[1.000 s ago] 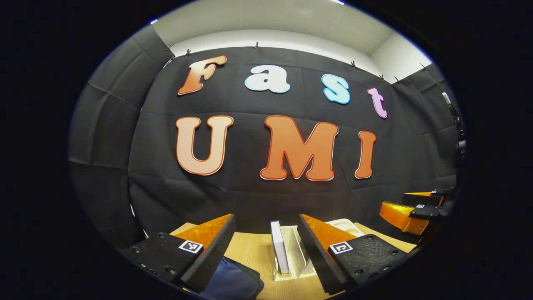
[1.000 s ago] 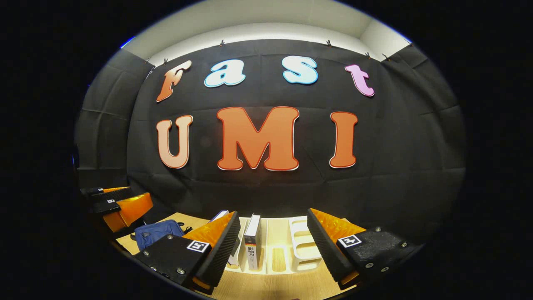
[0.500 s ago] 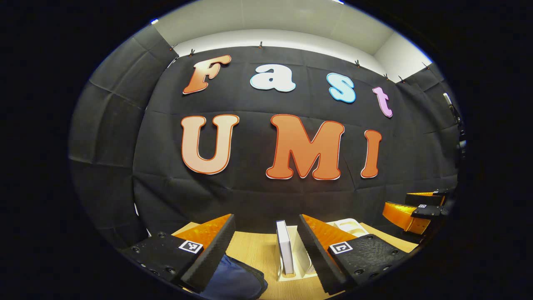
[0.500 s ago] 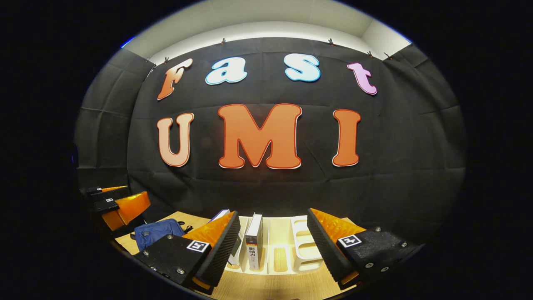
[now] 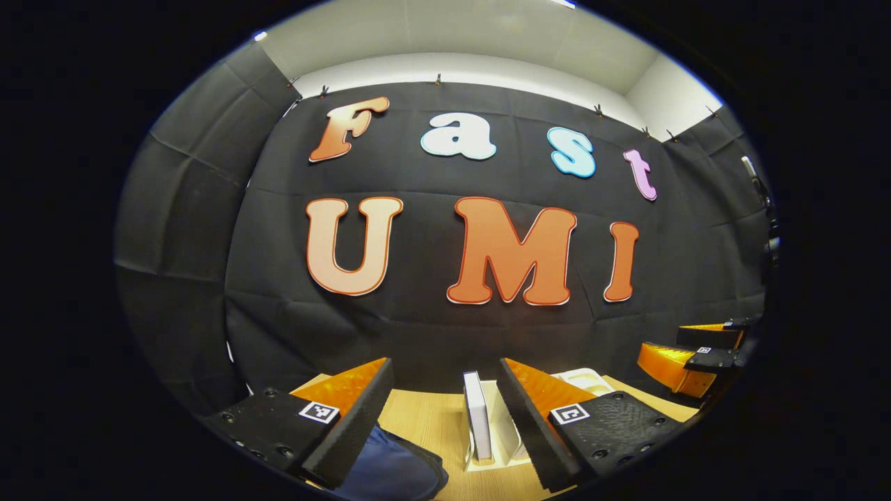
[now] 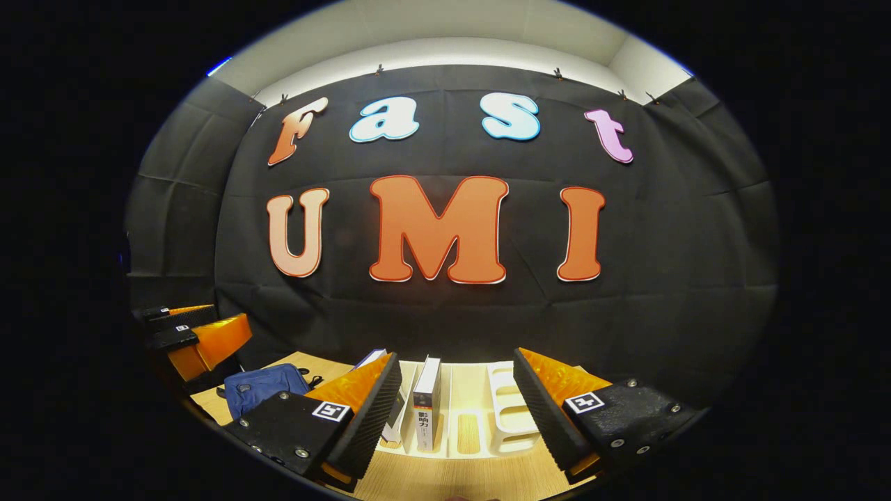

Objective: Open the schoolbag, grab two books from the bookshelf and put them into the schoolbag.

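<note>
Schoolbag [image 6: 264, 387], soft and floppy, lies at the counter's [image 6: 445, 480] left edge; stiff books [image 6: 426, 403] stand in the bookshelf [image 6: 511, 410]. Both tongs [image 5: 445, 424] [image 6: 452, 417] gape wide, empty. Pinch the zipper pull; take books by the spine.

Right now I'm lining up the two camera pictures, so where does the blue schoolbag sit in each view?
Left gripper view: the schoolbag lies at the bottom edge, left of centre, partly behind that gripper's own left finger.
Right gripper view: the schoolbag lies at lower left on the wooden table, just below the other gripper.
Shared landmark: the white bookshelf with an upright book, to the right of the bag in both.
</note>
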{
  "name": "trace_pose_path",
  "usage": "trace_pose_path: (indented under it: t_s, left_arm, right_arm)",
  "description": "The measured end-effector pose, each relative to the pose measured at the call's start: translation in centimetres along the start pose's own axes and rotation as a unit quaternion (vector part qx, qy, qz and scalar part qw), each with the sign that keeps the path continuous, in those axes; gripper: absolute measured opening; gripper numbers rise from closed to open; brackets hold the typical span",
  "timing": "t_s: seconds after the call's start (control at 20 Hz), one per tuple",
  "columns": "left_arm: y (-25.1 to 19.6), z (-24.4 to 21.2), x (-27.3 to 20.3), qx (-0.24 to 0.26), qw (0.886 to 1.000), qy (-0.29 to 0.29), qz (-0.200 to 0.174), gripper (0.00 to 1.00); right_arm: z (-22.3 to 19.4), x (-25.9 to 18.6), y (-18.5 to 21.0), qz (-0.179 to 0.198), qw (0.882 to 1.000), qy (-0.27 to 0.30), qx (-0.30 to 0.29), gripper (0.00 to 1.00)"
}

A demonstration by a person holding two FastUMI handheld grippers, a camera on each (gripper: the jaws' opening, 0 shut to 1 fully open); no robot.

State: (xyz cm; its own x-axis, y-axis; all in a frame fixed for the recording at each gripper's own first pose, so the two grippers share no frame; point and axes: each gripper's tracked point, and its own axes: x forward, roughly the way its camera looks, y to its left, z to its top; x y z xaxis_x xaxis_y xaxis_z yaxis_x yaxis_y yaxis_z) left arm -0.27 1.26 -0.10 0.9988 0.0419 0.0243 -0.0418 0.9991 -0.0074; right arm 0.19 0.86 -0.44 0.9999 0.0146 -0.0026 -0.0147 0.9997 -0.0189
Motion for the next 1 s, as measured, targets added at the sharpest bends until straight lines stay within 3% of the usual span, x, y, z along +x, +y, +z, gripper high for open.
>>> trace_pose_path:
  t_s: [1.0]
  left_arm:
    - [0.21, -0.67, -0.53, -0.001, 1.000, 0.008, 0.002, 0.94]
  right_arm:
    - [-0.24, -0.66, 0.30, 0.007, 1.000, 0.005, -0.004, 0.96]
